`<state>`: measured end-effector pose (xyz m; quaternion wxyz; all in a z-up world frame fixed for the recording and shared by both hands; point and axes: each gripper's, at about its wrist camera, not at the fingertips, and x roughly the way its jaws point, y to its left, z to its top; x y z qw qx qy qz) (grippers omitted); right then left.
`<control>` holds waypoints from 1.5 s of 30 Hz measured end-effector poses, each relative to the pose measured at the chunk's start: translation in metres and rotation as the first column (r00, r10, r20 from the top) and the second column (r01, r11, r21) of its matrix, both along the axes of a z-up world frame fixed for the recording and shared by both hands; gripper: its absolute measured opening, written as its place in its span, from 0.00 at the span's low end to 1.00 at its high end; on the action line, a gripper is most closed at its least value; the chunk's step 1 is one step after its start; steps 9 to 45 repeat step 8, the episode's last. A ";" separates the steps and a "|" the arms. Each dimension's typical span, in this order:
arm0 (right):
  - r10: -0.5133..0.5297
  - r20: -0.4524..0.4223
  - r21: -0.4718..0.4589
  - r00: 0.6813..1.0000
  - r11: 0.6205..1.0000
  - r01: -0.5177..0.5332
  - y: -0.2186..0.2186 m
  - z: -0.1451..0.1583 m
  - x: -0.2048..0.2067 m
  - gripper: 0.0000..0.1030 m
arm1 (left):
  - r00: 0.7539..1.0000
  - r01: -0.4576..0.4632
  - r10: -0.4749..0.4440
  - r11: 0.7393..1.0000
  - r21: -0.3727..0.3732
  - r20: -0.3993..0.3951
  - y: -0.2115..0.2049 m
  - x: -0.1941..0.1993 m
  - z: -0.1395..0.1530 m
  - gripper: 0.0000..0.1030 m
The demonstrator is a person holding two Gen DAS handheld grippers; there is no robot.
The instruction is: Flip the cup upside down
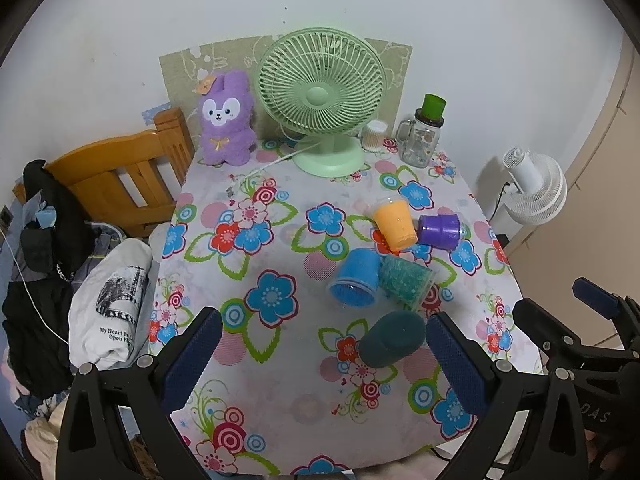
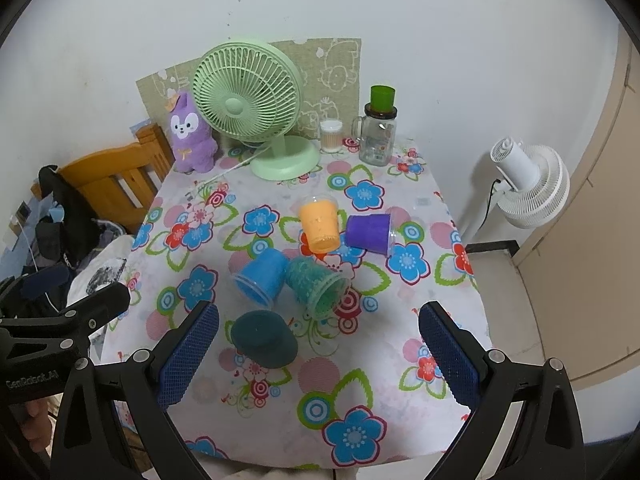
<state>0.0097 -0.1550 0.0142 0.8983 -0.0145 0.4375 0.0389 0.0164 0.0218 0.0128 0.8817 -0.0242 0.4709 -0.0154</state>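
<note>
Several plastic cups lie on a floral tablecloth. A dark teal cup (image 1: 390,338) (image 2: 264,338) stands upside down nearest me. A blue cup (image 1: 356,278) (image 2: 260,276) and a green glittery cup (image 1: 406,282) (image 2: 316,286) lie on their sides, touching. An orange cup (image 1: 396,224) (image 2: 320,224) and a purple cup (image 1: 440,230) (image 2: 370,232) lie on their sides behind them. My left gripper (image 1: 324,360) is open and empty above the near table edge. My right gripper (image 2: 318,354) is open and empty; it also shows in the left wrist view (image 1: 560,320).
A green desk fan (image 1: 320,96) (image 2: 248,96), a purple plush toy (image 1: 226,120), a cotton swab jar (image 1: 374,134) and a glass mug jar (image 1: 420,140) stand at the table's back. A wooden chair (image 1: 120,176) with clothes is left. A white fan (image 1: 536,188) is right.
</note>
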 end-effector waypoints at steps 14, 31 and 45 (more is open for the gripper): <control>0.008 0.016 0.006 1.000 1.000 -0.008 0.000 0.006 0.003 0.98 | 1.000 -0.011 0.010 1.000 0.015 0.025 -0.001 0.002 0.006 1.00; 0.008 0.016 0.006 1.000 1.000 -0.008 0.000 0.006 0.003 0.98 | 1.000 -0.011 0.010 1.000 0.015 0.025 -0.001 0.002 0.006 1.00; 0.008 0.016 0.006 1.000 1.000 -0.008 0.000 0.006 0.003 0.98 | 1.000 -0.011 0.010 1.000 0.015 0.025 -0.001 0.002 0.006 1.00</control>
